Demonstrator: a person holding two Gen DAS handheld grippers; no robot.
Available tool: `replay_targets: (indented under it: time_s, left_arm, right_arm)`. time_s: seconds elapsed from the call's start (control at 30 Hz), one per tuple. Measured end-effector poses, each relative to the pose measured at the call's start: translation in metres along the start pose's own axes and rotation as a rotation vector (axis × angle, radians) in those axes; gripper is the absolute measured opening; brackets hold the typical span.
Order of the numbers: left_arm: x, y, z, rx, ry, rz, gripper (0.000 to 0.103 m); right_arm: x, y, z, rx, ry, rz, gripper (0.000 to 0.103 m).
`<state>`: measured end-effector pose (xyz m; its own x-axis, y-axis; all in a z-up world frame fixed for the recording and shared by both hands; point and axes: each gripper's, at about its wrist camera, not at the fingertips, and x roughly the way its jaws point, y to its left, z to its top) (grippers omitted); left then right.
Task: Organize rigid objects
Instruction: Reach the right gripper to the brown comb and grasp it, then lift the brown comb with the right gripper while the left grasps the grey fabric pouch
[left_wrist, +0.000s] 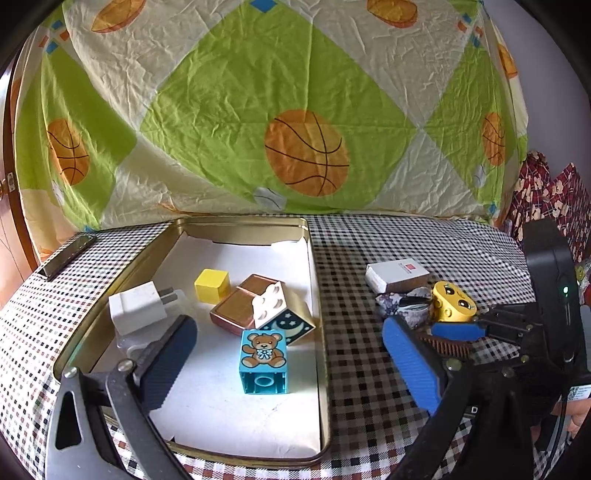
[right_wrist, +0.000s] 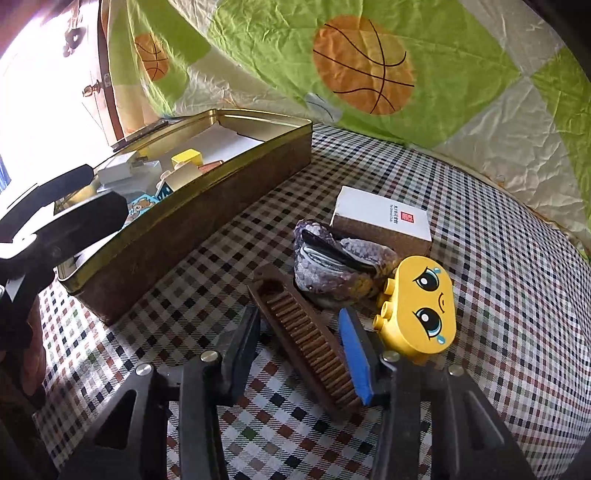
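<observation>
While the left gripper (left_wrist: 291, 354) hangs with its jaws spread wide and empty over the near end of the gold rectangular metal tin (left_wrist: 319, 295), the right gripper (right_wrist: 301, 343) straddles the dark brown wooden comb (right_wrist: 314, 343) on the checked cloth of the counter (right_wrist: 498, 258); its blue-padded finger (right_wrist: 354, 354) sits against the comb's far edge, the black one stands just off the other side, so the jaws are not yet clamped. That comb lies outside the tin, just beside a crumpled purple knitted pouch (right_wrist: 340, 266), a yellow toy brick with a teary face (right_wrist: 424, 302) and a small white cardboard box (right_wrist: 384, 221). Inside the tin rest a white plug adapter (left_wrist: 138, 306), a yellow cube (left_wrist: 212, 286), a copper-coloured flat case (left_wrist: 240, 306), a white brick with a moon print (left_wrist: 282, 310) and a turquoise brick with a teddy bear (left_wrist: 263, 360). A quilt printed with basketballs (left_wrist: 295, 122) rises behind.
</observation>
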<state>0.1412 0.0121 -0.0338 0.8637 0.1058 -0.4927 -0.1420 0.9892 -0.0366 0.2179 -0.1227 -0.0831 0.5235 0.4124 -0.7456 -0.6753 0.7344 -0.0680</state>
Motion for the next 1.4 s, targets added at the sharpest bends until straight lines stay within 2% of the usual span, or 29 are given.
replay_targets:
  time_s: [0.2,0.23,0.3,0.33,0.43,0.53,0.67,0.8,0.87,1.13,1.4]
  left_arm:
    - [0.001,-0.007,0.000,0.016,0.002,-0.001,0.102]
    - [0.001,-0.008,0.000,0.019,0.002,-0.002,0.102]
    - [0.000,-0.011,0.000,0.027,-0.001,-0.002,0.102]
    - [0.000,-0.013,0.000,0.029,-0.002,-0.001,0.102]
    - [-0.001,-0.014,0.001,0.025,-0.007,-0.004,0.102]
    - [-0.002,-0.016,0.002,0.022,-0.012,-0.004,0.102]
    - [-0.001,-0.022,0.005,0.025,-0.015,-0.008,0.102]
    - [0.005,-0.043,0.010,0.079,-0.011,-0.010,0.102]
    - [0.011,-0.055,0.012,0.108,-0.004,-0.014,0.102]
    - [0.046,-0.093,0.017,0.174,0.069,-0.061,0.102]
    - [0.074,-0.111,0.020,0.199,0.137,-0.081,0.102]
  right_arm:
    - [0.004,-0.008,0.003,0.019,0.016,0.055,0.046]
    - [0.005,-0.008,0.002,0.018,0.014,0.049,0.043]
    - [0.002,-0.004,0.001,0.001,0.009,0.057,0.030]
    - [0.001,-0.001,0.000,-0.005,0.004,0.059,0.027]
    - [-0.012,0.001,-0.002,-0.006,-0.052,0.028,0.027]
    - [-0.032,-0.003,-0.007,0.015,-0.153,0.054,0.027]
    - [-0.051,-0.016,-0.013,0.097,-0.250,-0.037,0.027]
    - [-0.060,-0.034,-0.015,0.169,-0.291,-0.218,0.027]
    - [-0.062,-0.044,-0.014,0.206,-0.284,-0.272,0.027]
    - [-0.066,-0.091,-0.019,0.363,-0.299,-0.309,0.027]
    - [-0.070,-0.094,-0.025,0.383,-0.309,-0.291,0.027]
